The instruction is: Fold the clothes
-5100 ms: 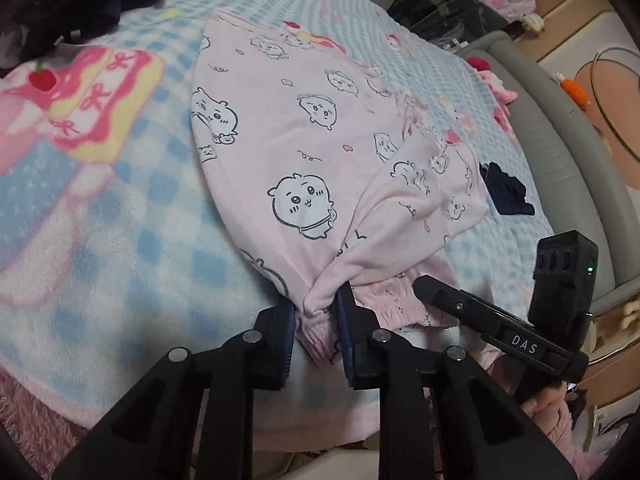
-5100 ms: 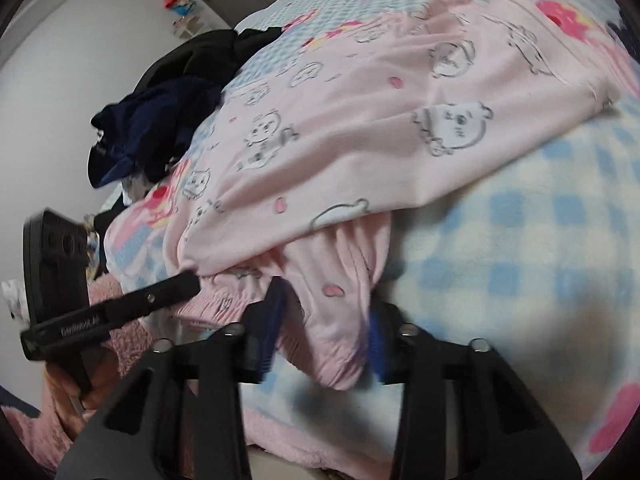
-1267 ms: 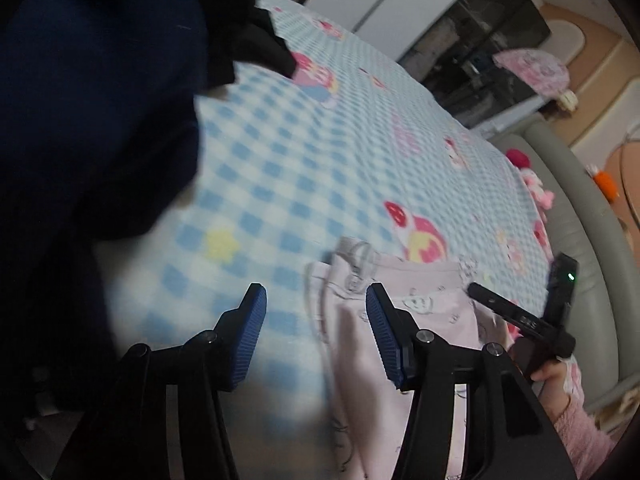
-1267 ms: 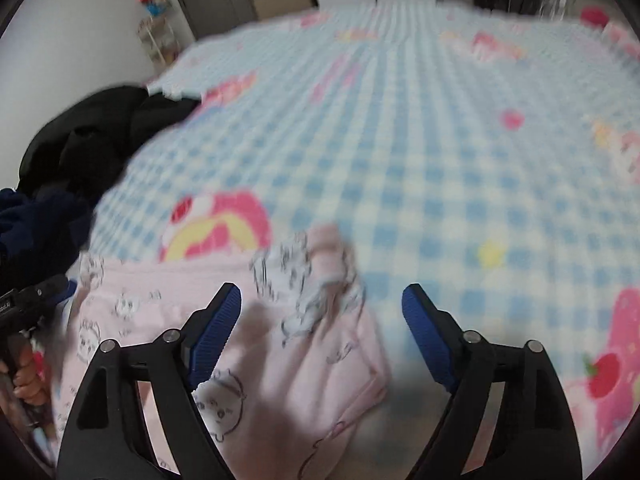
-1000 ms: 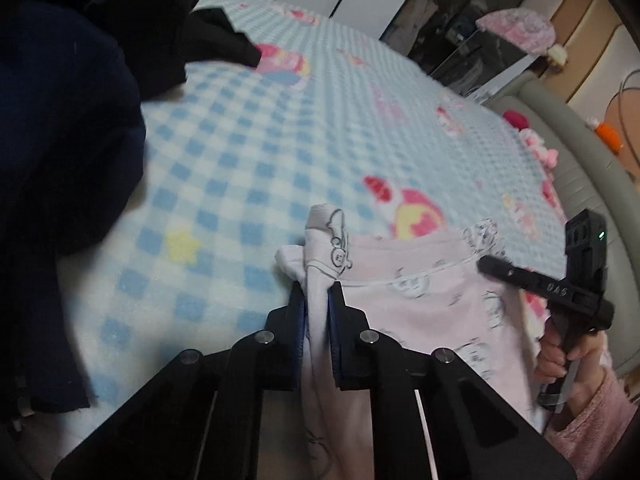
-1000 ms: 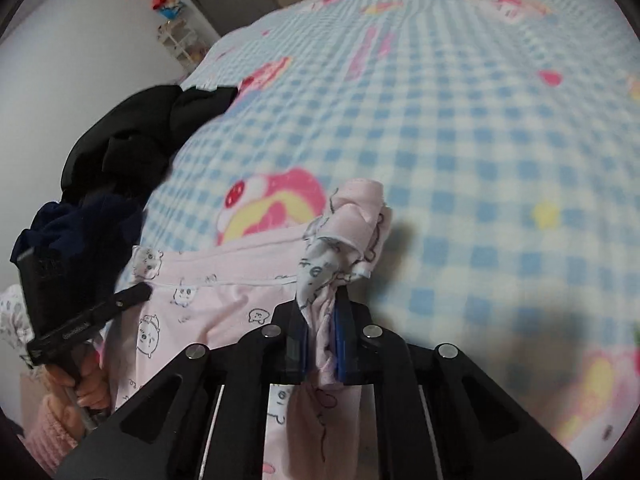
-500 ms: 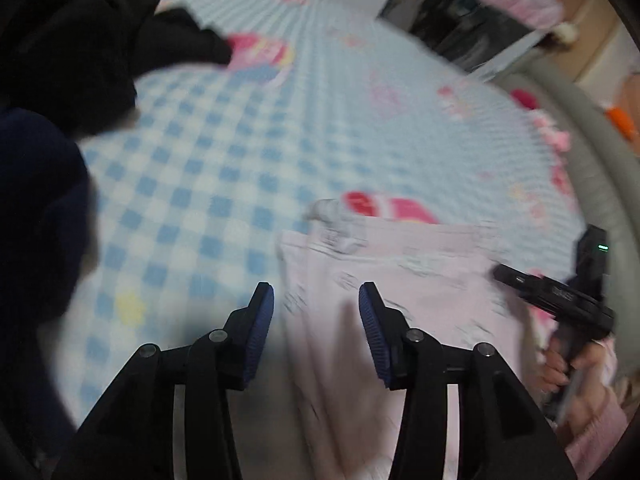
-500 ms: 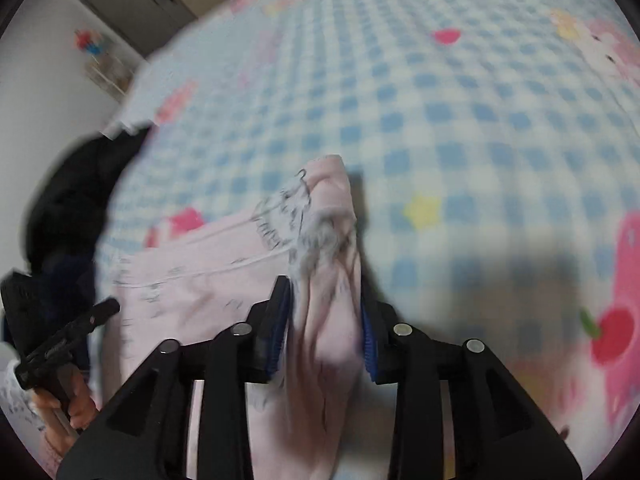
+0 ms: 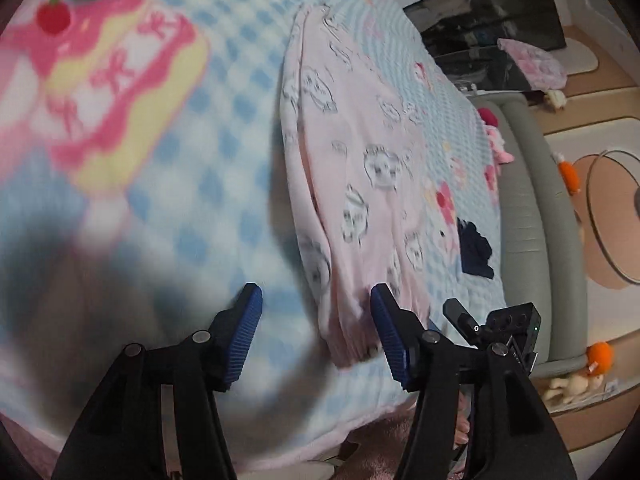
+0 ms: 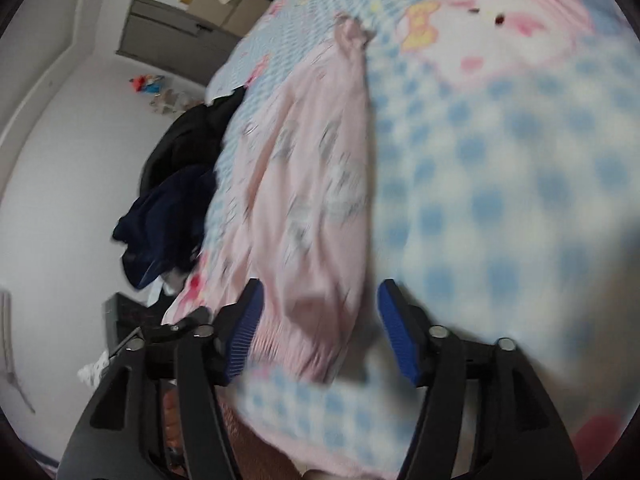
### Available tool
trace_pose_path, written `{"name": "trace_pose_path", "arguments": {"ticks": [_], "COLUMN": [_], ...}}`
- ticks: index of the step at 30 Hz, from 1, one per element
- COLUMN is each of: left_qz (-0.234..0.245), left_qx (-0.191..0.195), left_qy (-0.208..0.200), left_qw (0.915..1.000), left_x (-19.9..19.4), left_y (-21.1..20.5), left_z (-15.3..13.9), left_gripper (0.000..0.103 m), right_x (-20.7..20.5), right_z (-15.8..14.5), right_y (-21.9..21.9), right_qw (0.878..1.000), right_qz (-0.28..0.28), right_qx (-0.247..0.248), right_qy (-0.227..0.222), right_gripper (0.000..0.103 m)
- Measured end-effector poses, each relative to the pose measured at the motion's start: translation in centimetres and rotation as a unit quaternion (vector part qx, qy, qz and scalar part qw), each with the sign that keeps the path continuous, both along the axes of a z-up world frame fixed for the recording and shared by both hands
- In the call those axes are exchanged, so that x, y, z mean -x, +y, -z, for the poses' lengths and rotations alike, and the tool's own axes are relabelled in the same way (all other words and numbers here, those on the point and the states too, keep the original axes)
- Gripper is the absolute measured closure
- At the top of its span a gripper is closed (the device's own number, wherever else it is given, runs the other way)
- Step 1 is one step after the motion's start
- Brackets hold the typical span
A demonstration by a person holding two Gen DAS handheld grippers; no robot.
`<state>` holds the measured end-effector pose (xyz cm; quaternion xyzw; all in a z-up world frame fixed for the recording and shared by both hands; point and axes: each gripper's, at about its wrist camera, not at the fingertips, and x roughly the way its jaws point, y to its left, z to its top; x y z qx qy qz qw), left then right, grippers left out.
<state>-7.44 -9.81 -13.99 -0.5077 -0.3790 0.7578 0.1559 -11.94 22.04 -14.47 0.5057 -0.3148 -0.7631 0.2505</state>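
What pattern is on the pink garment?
Small cartoon animal faces on the pink garment, clearest in the left wrist view.

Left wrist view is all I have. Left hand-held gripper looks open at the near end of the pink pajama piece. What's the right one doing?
Observer: The right hand-held gripper is open too, its jaws either side of the near end of the pink pajama piece, gripping nothing.
Operator: Anything else on the bed beyond my frame?
Observer: Yes, a pile of dark clothes, black and navy, lies at the bed's far-left edge in the right wrist view.
Operator: How does the far end of the garment lie?
Observer: In the right wrist view it ends in a small bunched tip on the checked blanket. The view is blurred, so I cannot tell more.
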Motion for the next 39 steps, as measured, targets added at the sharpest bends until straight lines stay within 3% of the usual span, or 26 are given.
{"name": "trace_pose_path", "arguments": {"ticks": [2,4,8,9,11,14,17,22,28,32,34,39], "left_qz": [0.007,0.018,0.049,0.053,0.058,0.063,0.069,0.079,0.081,0.081,0.075,0.056], "left_qx": [-0.004,-0.009,0.038,0.052,0.069,0.086,0.097,0.096,0.099,0.079,0.086,0.128], "left_qy": [0.014,0.021,0.013,0.002,0.001,0.043,0.056,0.056,0.003,-0.014,0.002,0.054], "left_qw": [0.9999,0.9996,0.9980,0.9972,0.9959,0.9933,0.9912,0.9906,0.9918,0.9934,0.9935,0.9887], "left_x": [0.0,0.3,1.6,2.1,1.9,0.2,-1.4,-4.4,-6.5,-6.5,-6.6,-5.0], "left_y": [0.4,1.0,3.1,3.5,3.8,3.9,3.7,2.4,1.9,1.2,0.5,-1.5], "left_z": [-0.3,-0.6,-0.1,0.4,0.0,-3.2,-4.9,-5.3,-2.3,-1.7,-2.6,-5.2], "left_gripper": [0.048,0.057,0.058,0.066,0.079,0.087,0.088,0.088,0.088,0.072,0.072,0.072], "right_x": [0.0,0.3,0.9,1.1,1.3,0.1,-1.6,-5.3,-8.7,-8.9,-8.9,-7.1], "right_z": [0.1,0.2,0.6,0.7,0.9,-1.2,-3.3,-5.1,-2.6,-2.2,-2.4,-5.3], "right_y": [-1.5,-2.3,-3.4,-3.7,-3.9,-3.2,-2.5,-2.1,-2.0,-1.7,-1.5,-1.0], "right_qw": [0.999,0.998,0.993,0.991,0.988,0.991,0.993,0.994,0.996,0.991,0.990,0.975], "right_qz": [-0.014,-0.026,-0.050,-0.056,-0.063,-0.048,-0.038,-0.035,-0.035,-0.037,-0.032,-0.024], "right_qx": [-0.030,-0.057,-0.105,-0.117,-0.138,-0.121,-0.098,-0.083,-0.076,-0.122,-0.134,-0.204], "right_qy": [0.007,0.013,0.027,0.031,0.023,0.037,0.050,0.064,0.029,0.029,0.025,0.087], "right_gripper": [0.034,0.033,0.038,0.041,0.071,0.086,0.088,0.088,0.088,0.083,0.077,0.066]}}
